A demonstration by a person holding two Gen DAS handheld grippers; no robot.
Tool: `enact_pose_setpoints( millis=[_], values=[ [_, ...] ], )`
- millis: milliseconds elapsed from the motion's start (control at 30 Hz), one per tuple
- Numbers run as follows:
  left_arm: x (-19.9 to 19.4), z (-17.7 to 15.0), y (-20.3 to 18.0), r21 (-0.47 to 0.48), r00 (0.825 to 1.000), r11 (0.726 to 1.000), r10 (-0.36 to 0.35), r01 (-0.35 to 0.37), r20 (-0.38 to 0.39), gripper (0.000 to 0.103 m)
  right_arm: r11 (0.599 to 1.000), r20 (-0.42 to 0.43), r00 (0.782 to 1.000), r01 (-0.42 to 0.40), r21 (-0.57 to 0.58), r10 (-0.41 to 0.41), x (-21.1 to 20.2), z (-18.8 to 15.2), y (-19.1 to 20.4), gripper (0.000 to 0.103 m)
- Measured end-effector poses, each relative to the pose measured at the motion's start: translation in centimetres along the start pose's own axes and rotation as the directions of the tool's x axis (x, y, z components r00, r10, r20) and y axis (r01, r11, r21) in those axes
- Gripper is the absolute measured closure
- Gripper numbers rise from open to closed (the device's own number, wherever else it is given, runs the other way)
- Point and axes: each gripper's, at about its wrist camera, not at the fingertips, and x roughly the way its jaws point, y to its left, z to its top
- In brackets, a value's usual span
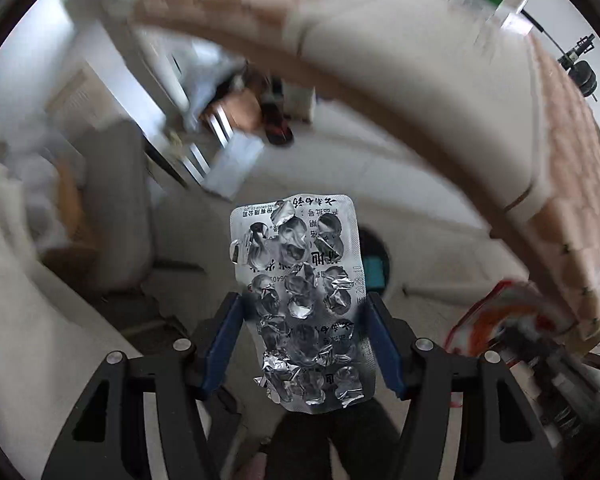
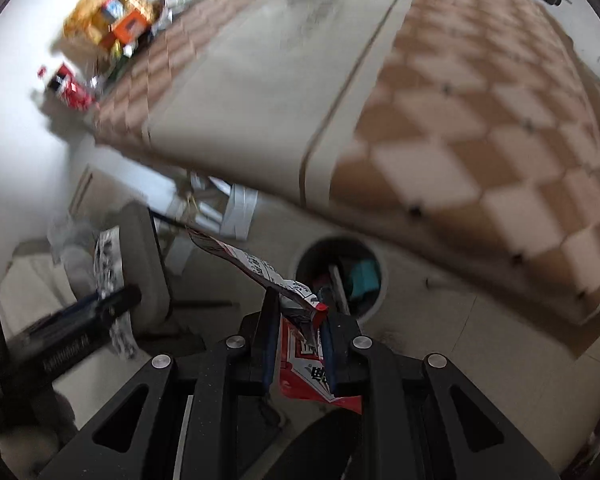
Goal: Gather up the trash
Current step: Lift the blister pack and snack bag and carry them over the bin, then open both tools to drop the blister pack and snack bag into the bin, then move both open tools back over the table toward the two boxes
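I've got both claws loaded. My left gripper (image 1: 302, 312) has its blue pads clamped on the long edges of an emptied foil blister pack (image 1: 302, 304), every pocket punched out, the sheet sticking out forward past the fingertips. My right gripper (image 2: 298, 336) is squeezed tight on a crumpled red-and-white wrapper (image 2: 300, 356); its torn strip flaps out ahead to the upper left.

Progress: two pieces picked and in the air, neither dropped yet. The round trash bin (image 2: 374, 248) sits on the floor just off the table edge, mouth open, already holding a teal item and some other scraps. In the right view it's just ahead and slightly right of my claw; in the left view it's mostly hidden behind the blister pack. Still to do: release both, then go back. The checkered tablecloth (image 2: 480, 120) has boxes and packets (image 2: 108, 20) piled at the far end, so I judge plenty left.

Room: the table's overhanging edge runs close above the bin, so I'd come in low from the floor side. A grey chair (image 2: 148, 256) stands left, well apart from the bin. My two grippers are near each other; dropping one at a time looks safer.
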Motion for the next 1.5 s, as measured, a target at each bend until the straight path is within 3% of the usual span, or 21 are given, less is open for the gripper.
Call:
enact_pose_setpoints(
  millis=[233,367,500,533,567,633,833,933,1000,1133,1200,1233,1500],
  values=[
    [14.8,0.4,-1.4,-0.001,0.982,0.994,-0.109,0.110,-0.154,0.044,0.996,-0.124,0.992,0.044,0.073,-0.034,14.2,-5.1,-4.4,0.083],
    [22.1,0.7,-3.6,0.084,0.965,0.987,-0.117,0.140,-0.233,0.043,0.992,-0.158,0.986,0.068,0.107,-0.051,21.8,-5.4,-7.4,0.083],
    [27.2,1.1,-5.0,0.107,0.941,0.980,-0.125,0.166,-0.313,0.042,0.981,-0.201,0.979,0.079,0.176,-0.043,27.9,-4.2,-11.1,0.083],
    [27.7,1.2,-5.2,0.109,0.940,0.981,-0.119,0.161,-0.320,0.039,0.979,-0.207,0.978,0.076,0.188,-0.036,29.0,-3.9,-11.8,0.083],
    [28.1,1.4,-5.3,0.100,0.939,0.982,-0.123,0.163,-0.320,0.027,0.977,-0.219,0.975,0.064,0.202,-0.018,30.1,-3.6,-12.5,0.083],
    [28.4,1.7,-5.2,0.067,0.936,0.981,-0.152,0.182,-0.316,0.013,0.971,-0.243,0.970,0.057,0.232,0.001,31.9,-3.1,-13.6,0.083],
    [28.1,2.0,-4.5,0.070,0.947,0.986,-0.125,0.152,-0.296,0.008,0.962,-0.289,0.956,0.034,0.270,0.047,35.0,-1.7,-14.4,0.080],
    [27.3,1.4,-4.4,0.111,0.968,0.990,-0.058,0.088,-0.244,0.008,0.964,-0.293,0.955,0.047,0.261,0.033,34.9,-1.4,-14.3,0.066],
    [26.6,0.7,-4.1,0.141,0.979,0.990,0.008,0.021,-0.202,0.008,0.969,-0.299,0.954,0.084,0.231,-0.012,34.5,-1.5,-13.9,0.049],
    [25.3,-1.0,-3.4,0.165,0.984,0.984,0.089,-0.063,-0.157,0.008,0.977,-0.316,0.943,0.155,0.149,-0.101,33.7,-2.2,-12.8,0.032],
    [24.1,-1.7,-2.9,0.153,0.985,0.985,0.098,-0.076,-0.145,0.008,0.976,-0.312,0.938,0.193,0.102,-0.153,32.8,-2.5,-12.1,0.007],
    [23.5,-2.0,-2.6,0.148,0.986,0.986,0.094,-0.073,-0.137,0.008,0.975,-0.306,0.937,0.204,0.088,-0.169,32.3,-2.7,-11.9,0.003],
    [17.8,-3.1,-1.8,0.120,0.988,0.990,0.095,-0.080,-0.125,0.008,0.973,-0.227,0.951,0.226,0.044,-0.210,25.8,-2.5,-9.5,0.001]
  ],
)
